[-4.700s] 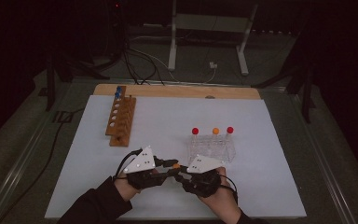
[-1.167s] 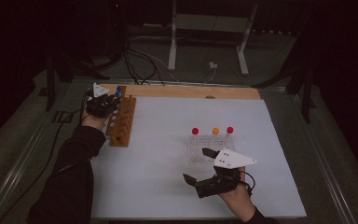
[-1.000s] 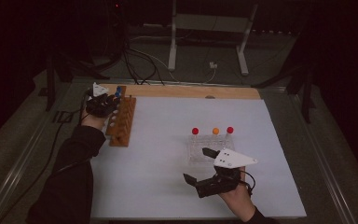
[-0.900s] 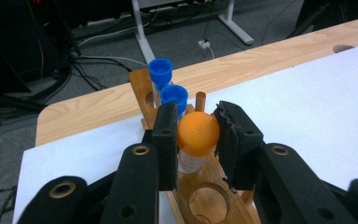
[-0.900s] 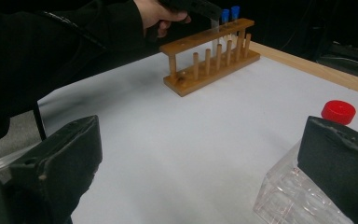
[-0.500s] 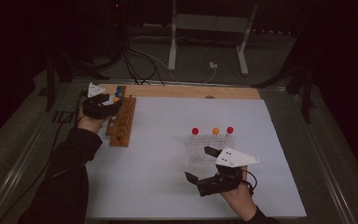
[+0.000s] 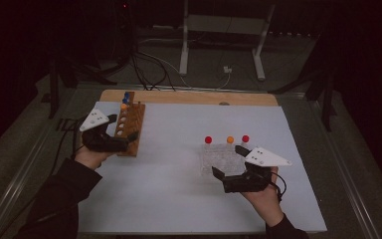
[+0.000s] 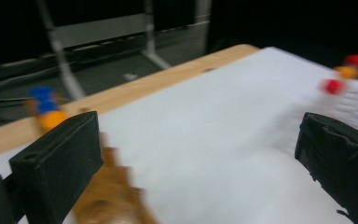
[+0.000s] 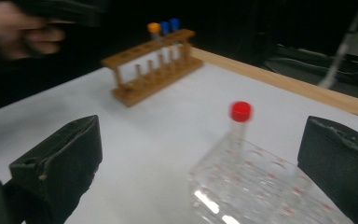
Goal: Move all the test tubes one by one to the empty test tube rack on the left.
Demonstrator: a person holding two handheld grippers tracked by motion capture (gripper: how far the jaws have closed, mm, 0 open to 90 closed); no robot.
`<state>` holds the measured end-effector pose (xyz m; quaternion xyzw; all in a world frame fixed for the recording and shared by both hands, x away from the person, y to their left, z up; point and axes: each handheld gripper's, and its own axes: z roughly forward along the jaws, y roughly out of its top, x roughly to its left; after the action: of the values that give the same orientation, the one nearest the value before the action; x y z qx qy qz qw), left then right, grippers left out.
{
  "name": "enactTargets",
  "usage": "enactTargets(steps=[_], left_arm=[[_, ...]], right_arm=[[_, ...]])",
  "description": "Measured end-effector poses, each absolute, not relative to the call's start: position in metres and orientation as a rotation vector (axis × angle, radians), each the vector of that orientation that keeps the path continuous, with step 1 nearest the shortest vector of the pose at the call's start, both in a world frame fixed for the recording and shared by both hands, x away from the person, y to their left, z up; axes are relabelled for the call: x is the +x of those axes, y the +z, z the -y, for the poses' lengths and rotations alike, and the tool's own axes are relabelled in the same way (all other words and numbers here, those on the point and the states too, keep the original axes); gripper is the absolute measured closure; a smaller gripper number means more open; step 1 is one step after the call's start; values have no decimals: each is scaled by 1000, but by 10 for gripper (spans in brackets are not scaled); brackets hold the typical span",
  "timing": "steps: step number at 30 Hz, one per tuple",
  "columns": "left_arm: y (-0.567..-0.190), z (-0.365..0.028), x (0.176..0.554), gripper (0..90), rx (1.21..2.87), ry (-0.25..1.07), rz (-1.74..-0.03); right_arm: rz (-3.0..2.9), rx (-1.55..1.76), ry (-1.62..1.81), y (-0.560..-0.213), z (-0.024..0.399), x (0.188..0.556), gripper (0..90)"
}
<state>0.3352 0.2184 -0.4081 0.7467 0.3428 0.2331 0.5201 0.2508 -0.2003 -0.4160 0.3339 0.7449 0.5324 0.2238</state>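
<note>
- Compared with a second earlier, the left gripper [image 7: 124,133] has drawn back from the far end of the wooden test-tube rack [image 7: 129,128] towards the person and now sits just left of the rack's near end. Its jaws have just been opening and stand wide apart with nothing between them.
- The right gripper [image 7: 225,162] has shifted only slightly. Its jaws are wide apart, empty, just in front of the clear plastic tube rack [image 7: 221,157].
- The left hand [image 7: 90,155] comes in from the lower left with the forearm angled towards the wooden rack. The right hand [image 7: 261,191] rests low at the near right, its gripper pointing left and away.
- The wooden rack holds an orange-capped tube [image 7: 124,106] and two blue-capped tubes [image 7: 126,97] at its far end.
- The clear rack holds a red-capped tube [image 7: 208,140], an orange-capped one [image 7: 230,140] and another red-capped one [image 7: 245,138] along its far edge.
- Both racks stand on the white sheet [image 7: 179,194], well apart.
</note>
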Motion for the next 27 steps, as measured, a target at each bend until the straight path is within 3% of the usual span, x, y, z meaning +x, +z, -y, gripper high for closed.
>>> enactTargets(steps=[10,18,20,27], left_arm=[[-427,-189,283,7,1817,454,-653],[-444,-178,267,7,1844,435,-609],[-448,-176,266,7,1855,425,-608],[-455,-168,265,7,1893,408,-585]], right_arm=[[-2058,1074,1334,-437,211,275,7],[-2056,1190,1210,-453,213,290,184],[-2063,1198,1185,-456,213,295,328],[-2070,1198,1096,-462,211,310,458]])
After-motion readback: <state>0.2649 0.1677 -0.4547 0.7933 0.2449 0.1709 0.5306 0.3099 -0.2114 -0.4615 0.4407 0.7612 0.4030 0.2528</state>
